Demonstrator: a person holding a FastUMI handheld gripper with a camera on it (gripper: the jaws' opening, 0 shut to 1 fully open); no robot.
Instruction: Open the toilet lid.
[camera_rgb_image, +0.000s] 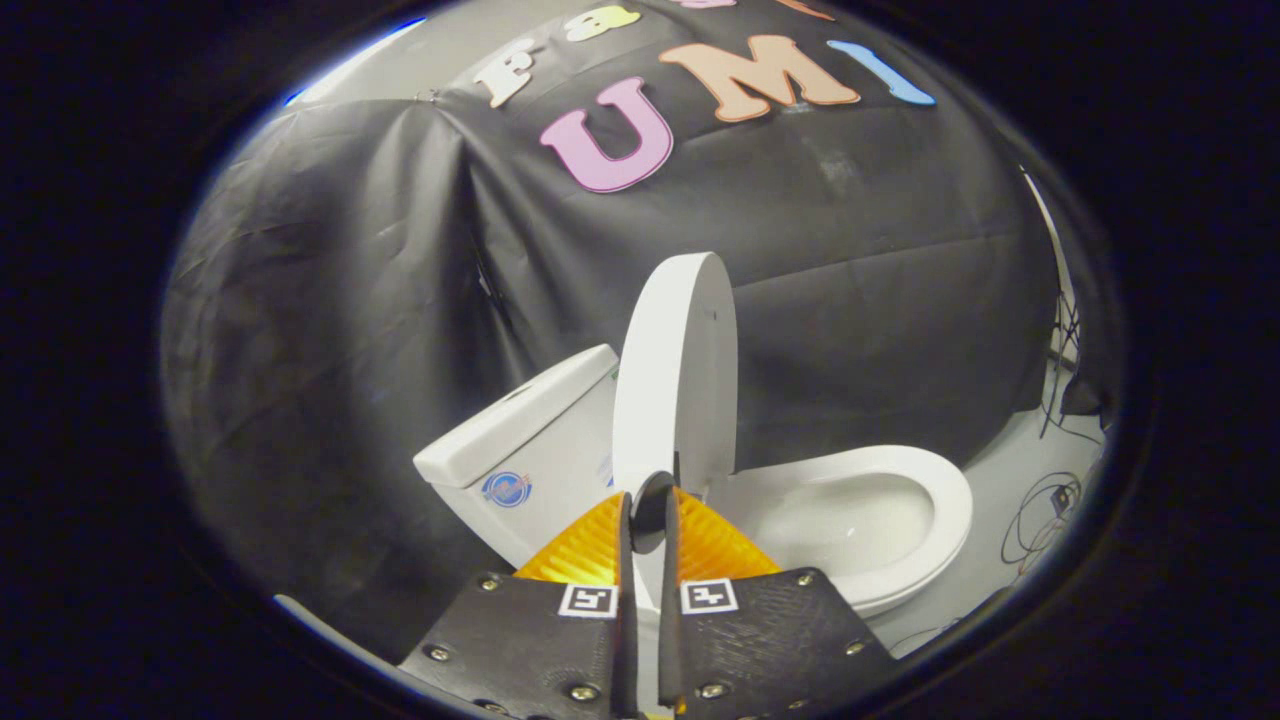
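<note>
The white toilet lid (678, 370) stands raised, nearly upright, between the tank (520, 440) and the open seat and bowl (880, 520). My gripper (648, 500) is at the lid's lower near edge. Its two fingers are drawn close together with only a narrow gap, and a strip of the white lid shows in that gap. A small dark round patch sits right at the fingertips; I cannot tell what it is. The seat ring lies flat on the bowl, beyond and to the right of the fingers.
Black cloth (880, 260) hangs close behind the toilet as the booth's wall. Loose cables (1045, 510) lie on the pale floor to the right of the bowl. The tank's flat cover sits left of the lid.
</note>
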